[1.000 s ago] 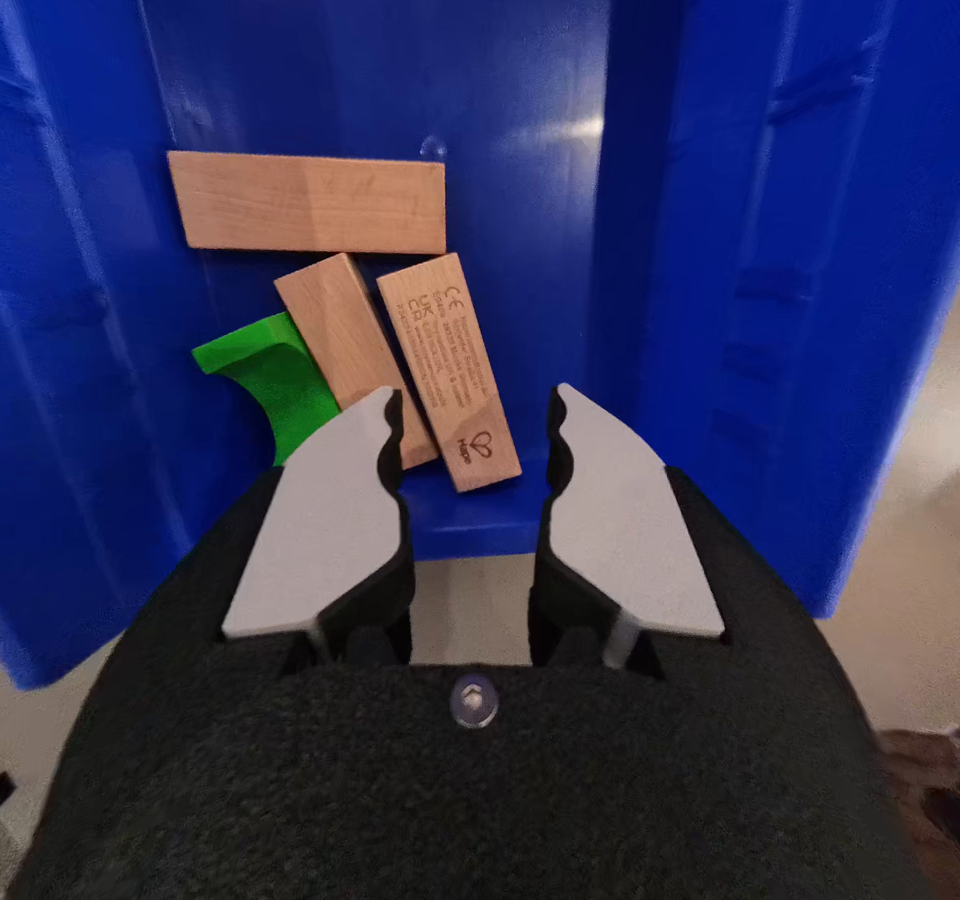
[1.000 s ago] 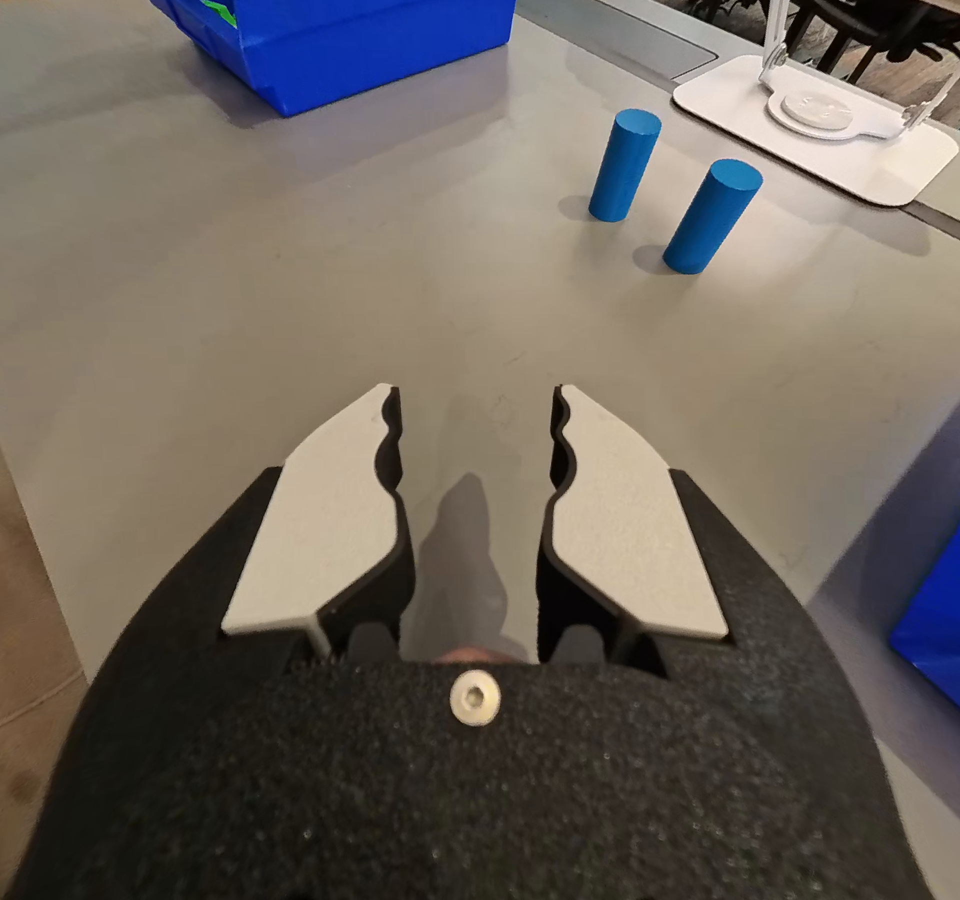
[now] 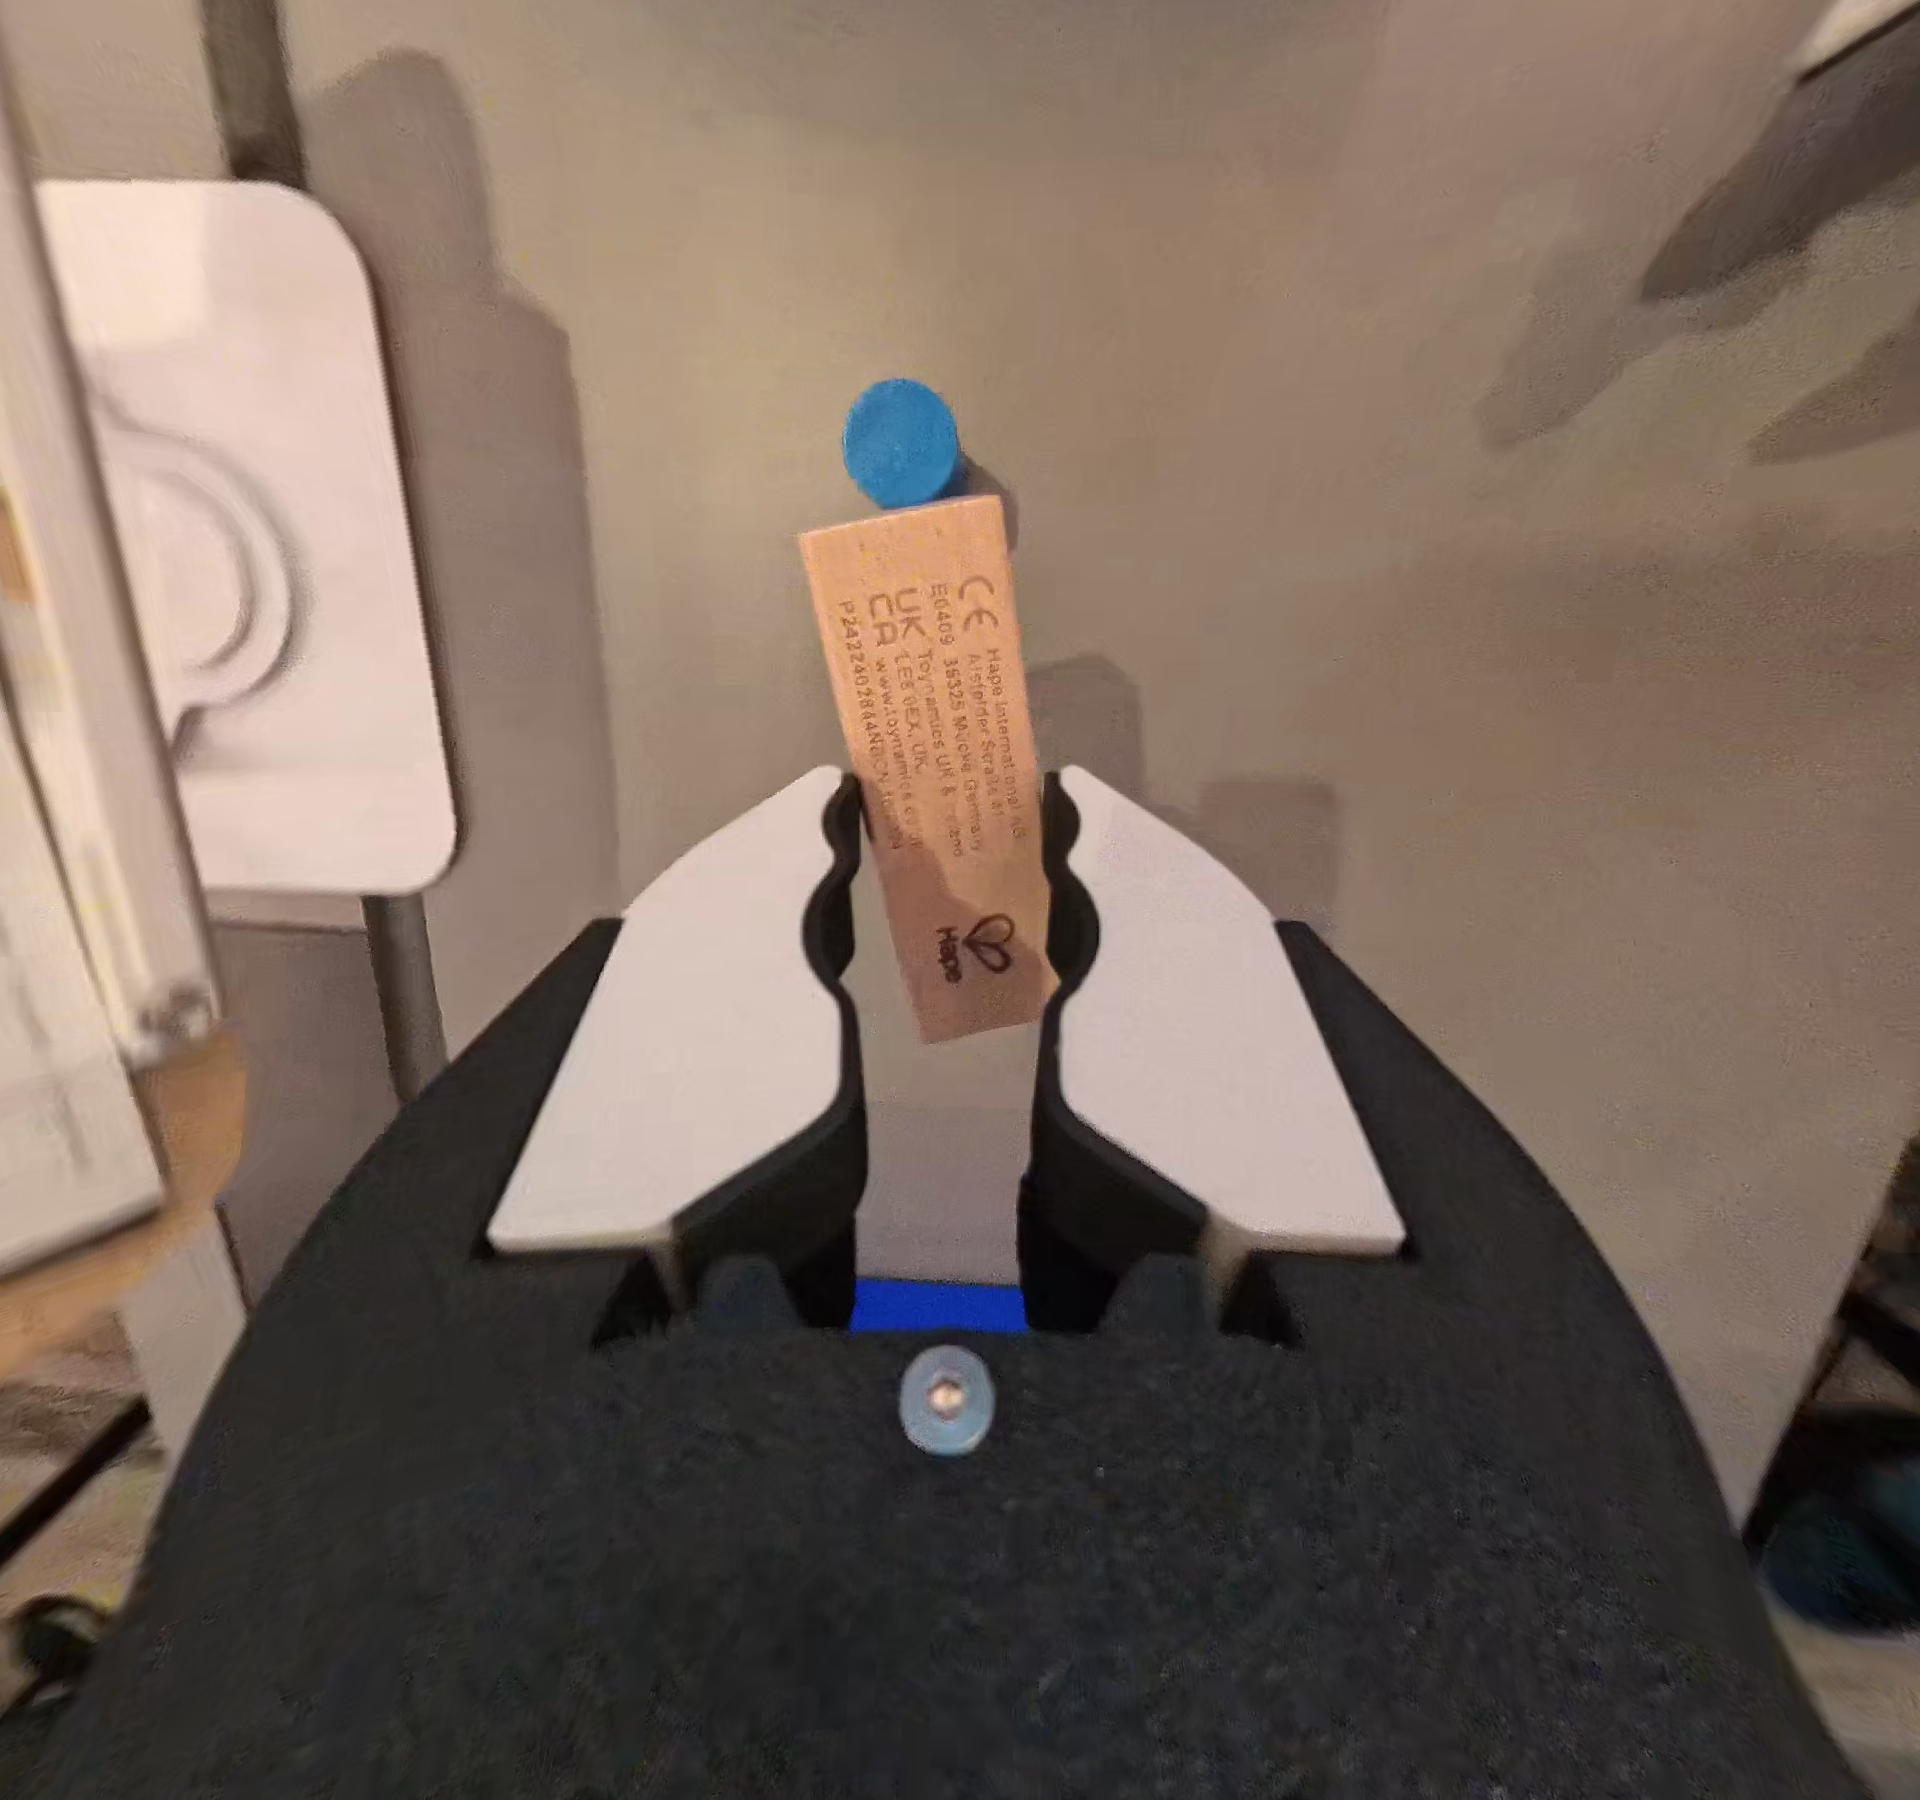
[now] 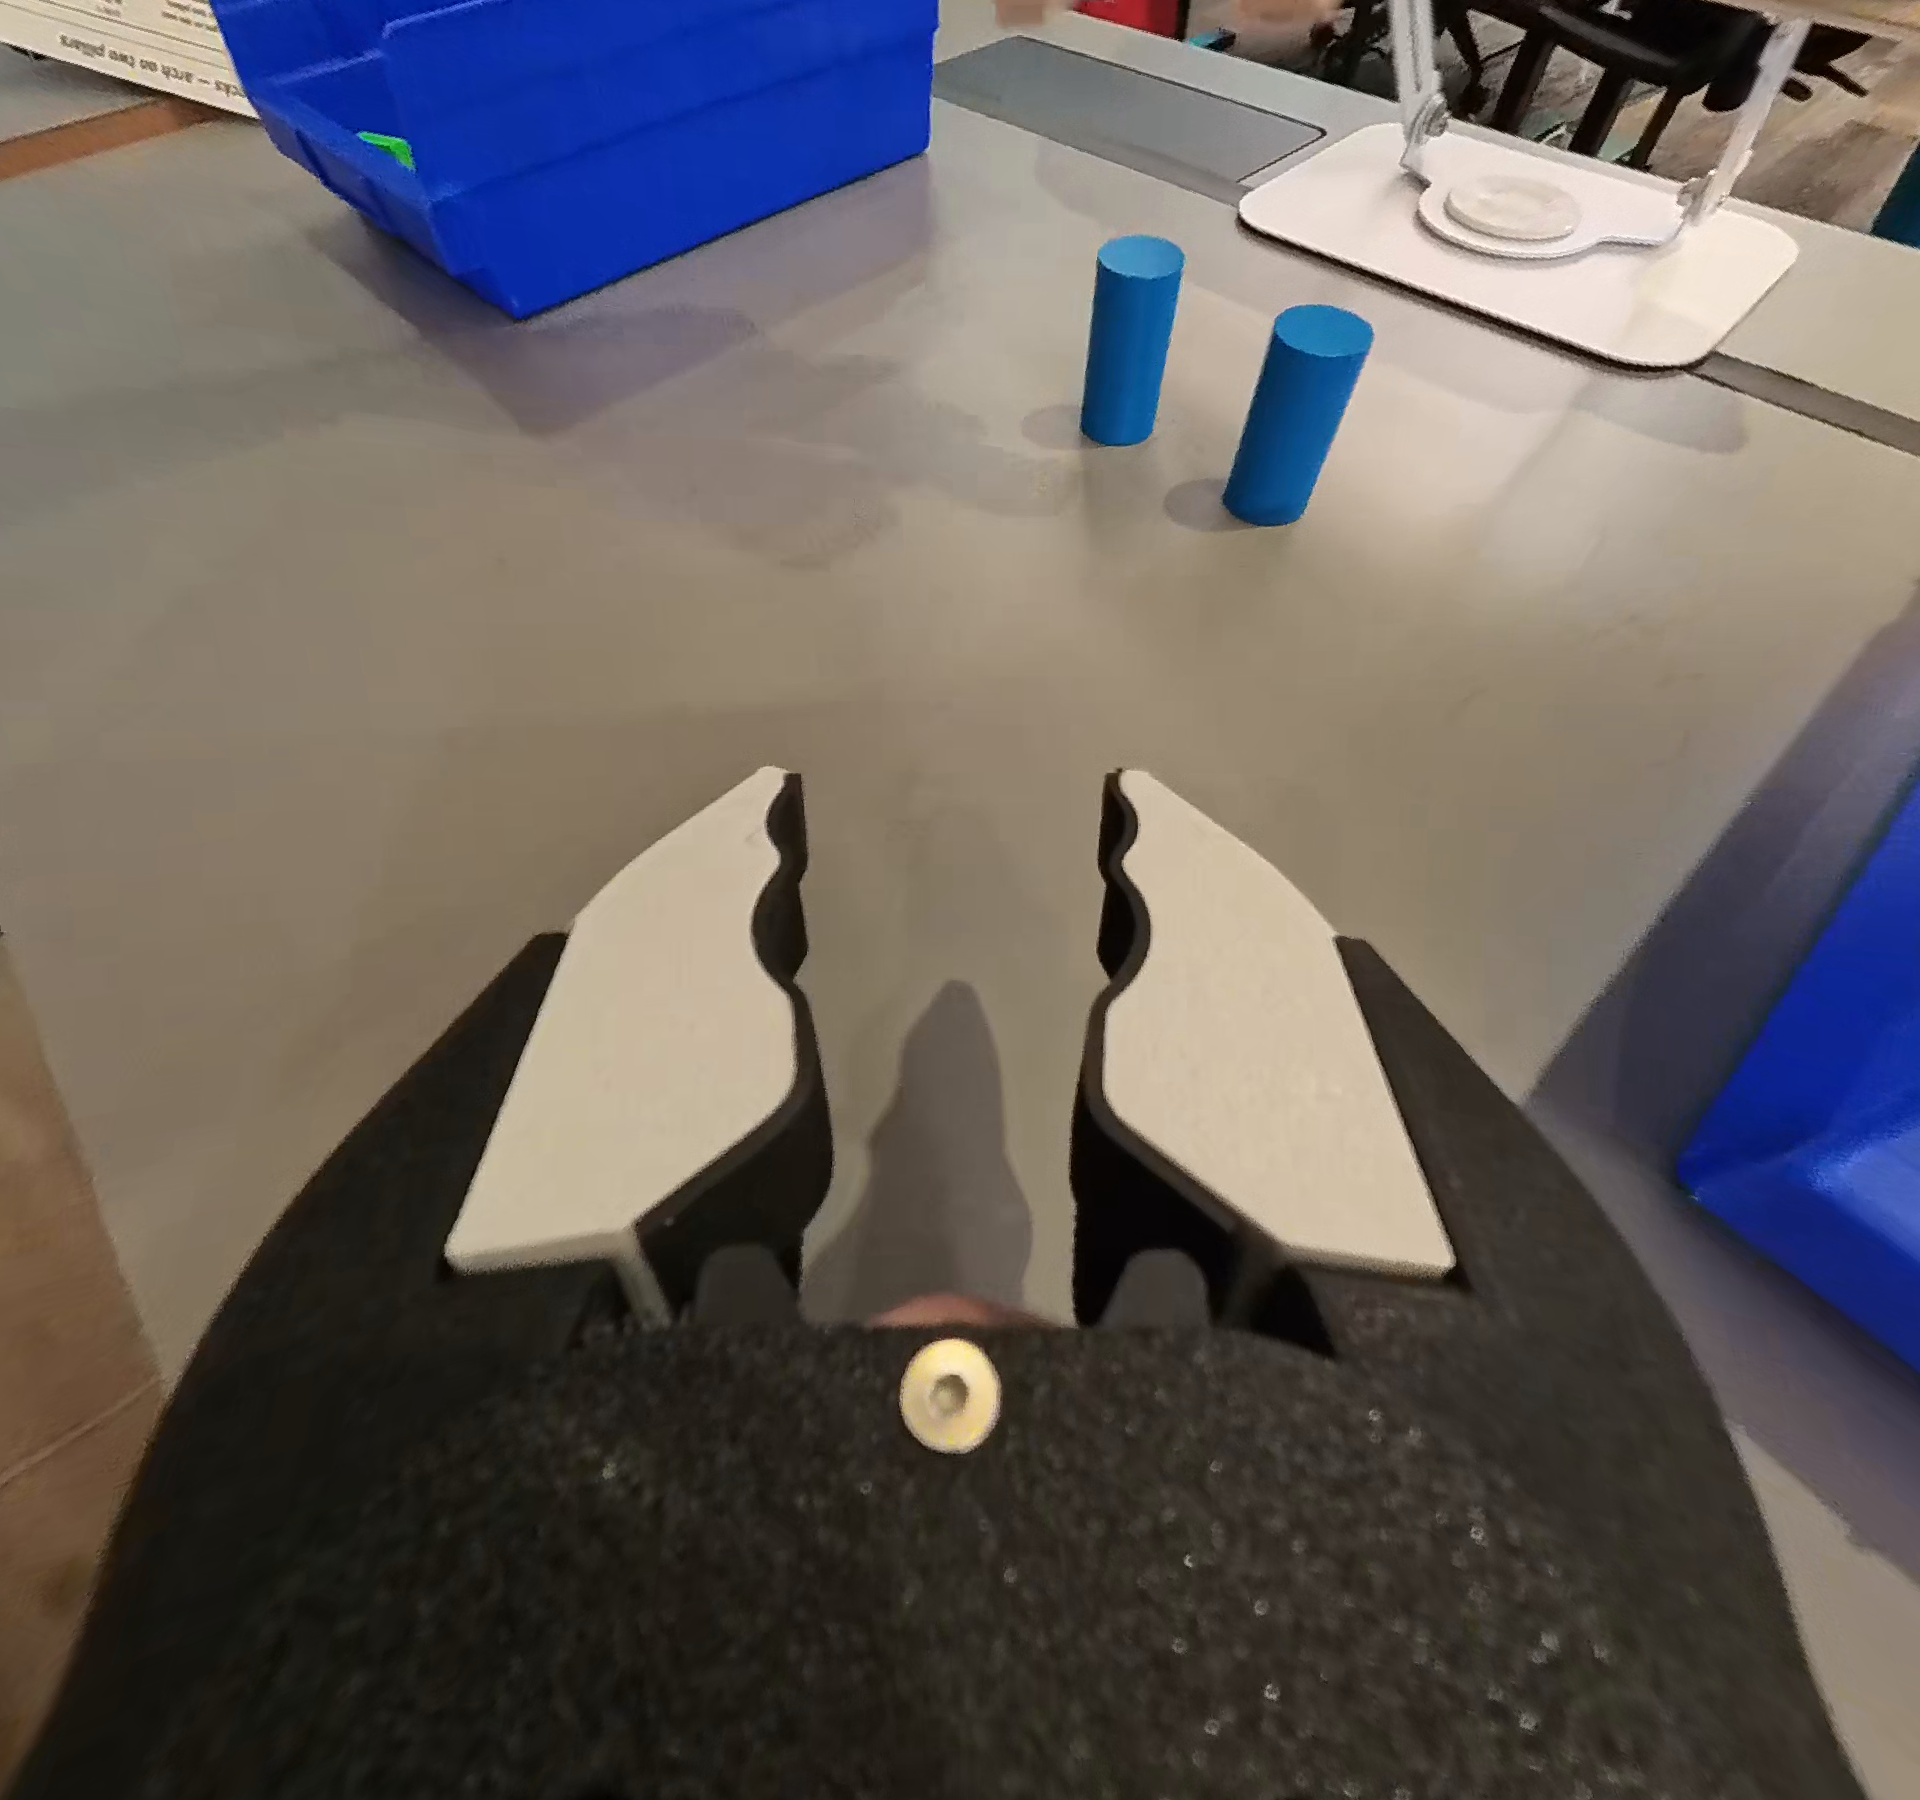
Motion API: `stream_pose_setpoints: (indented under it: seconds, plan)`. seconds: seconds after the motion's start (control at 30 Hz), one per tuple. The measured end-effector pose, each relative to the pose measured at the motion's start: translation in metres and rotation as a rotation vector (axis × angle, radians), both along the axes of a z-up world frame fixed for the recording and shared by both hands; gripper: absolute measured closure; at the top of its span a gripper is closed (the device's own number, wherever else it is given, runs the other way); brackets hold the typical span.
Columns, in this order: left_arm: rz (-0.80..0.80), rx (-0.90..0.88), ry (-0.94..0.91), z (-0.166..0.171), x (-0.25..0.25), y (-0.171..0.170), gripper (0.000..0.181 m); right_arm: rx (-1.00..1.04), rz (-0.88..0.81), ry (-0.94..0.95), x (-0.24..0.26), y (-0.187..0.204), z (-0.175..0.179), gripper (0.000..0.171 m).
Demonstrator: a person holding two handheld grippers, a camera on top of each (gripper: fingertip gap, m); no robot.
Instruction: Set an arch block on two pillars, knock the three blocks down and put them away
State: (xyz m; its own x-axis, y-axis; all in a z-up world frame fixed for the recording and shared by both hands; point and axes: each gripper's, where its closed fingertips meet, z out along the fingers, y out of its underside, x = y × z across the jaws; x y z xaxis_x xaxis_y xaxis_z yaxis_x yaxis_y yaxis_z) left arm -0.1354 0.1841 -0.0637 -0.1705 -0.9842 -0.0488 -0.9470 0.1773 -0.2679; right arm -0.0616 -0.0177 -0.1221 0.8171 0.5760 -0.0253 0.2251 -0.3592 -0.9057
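Engraved text, marks on wooden block; printed sheet (upside down).

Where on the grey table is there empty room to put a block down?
Bare table lies between the right gripper and the two blue pillars, below the blue bin. It is crowded behind the pillars by the white stand, and by the other blue bin at right.

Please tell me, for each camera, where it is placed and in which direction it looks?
Left wrist view: sits on the left gripper, looking steeply down at the grey table; its fingers hold a wooden block above one blue pillar.
Right wrist view: sits on the right gripper, low over the table, looking forward at two upright pillars and the blue bin; its fingers are open and empty.
Shared: the table, a blue pillar, the white stand base.
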Motion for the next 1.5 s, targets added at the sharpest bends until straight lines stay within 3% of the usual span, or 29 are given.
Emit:
stream_pose_setpoints:
  seconds: [0.13, 0.4, 0.93, 1.03, 1.1, 1.27, 1.3, 1.4, 1.5]
  plan:
    - [-0.085, 0.014, 0.108, -0.027, 0.022, 0.008, 0.148, 0.008, 0.008, -0.031, -0.004, -0.001, 0.000, 0.117]
    - [-0.146, 0.019, 0.170, -0.049, 0.025, 0.014, 0.148, 0.009, 0.018, -0.037, -0.007, -0.001, 0.000, 0.117]
    - [-0.144, -0.005, 0.189, -0.056, 0.026, 0.011, 0.147, 0.002, 0.029, -0.059, -0.008, -0.001, -0.004, 0.117]
    - [-0.120, 0.013, 0.152, -0.043, 0.026, 0.011, 0.121, 0.003, 0.023, -0.053, -0.006, -0.001, -0.003, 0.117]
    - [-0.103, 0.022, 0.116, -0.028, 0.024, 0.007, 0.121, 0.000, 0.021, -0.036, -0.005, -0.001, -0.002, 0.117]
    - [0.025, 0.086, -0.159, 0.026, 0.023, -0.017, 0.123, 0.000, 0.013, -0.035, -0.003, 0.000, -0.003, 0.117]
    - [0.087, 0.091, -0.254, 0.037, 0.022, -0.025, 0.129, 0.000, 0.011, -0.033, -0.003, 0.000, -0.003, 0.117]
    - [0.325, 0.026, -0.580, 0.060, 0.004, -0.062, 0.128, 0.003, 0.008, -0.034, -0.003, 0.000, -0.002, 0.117]
    - [0.541, -0.094, -0.931, 0.064, -0.025, -0.107, 0.129, 0.007, 0.004, -0.037, -0.003, 0.000, -0.002, 0.117]
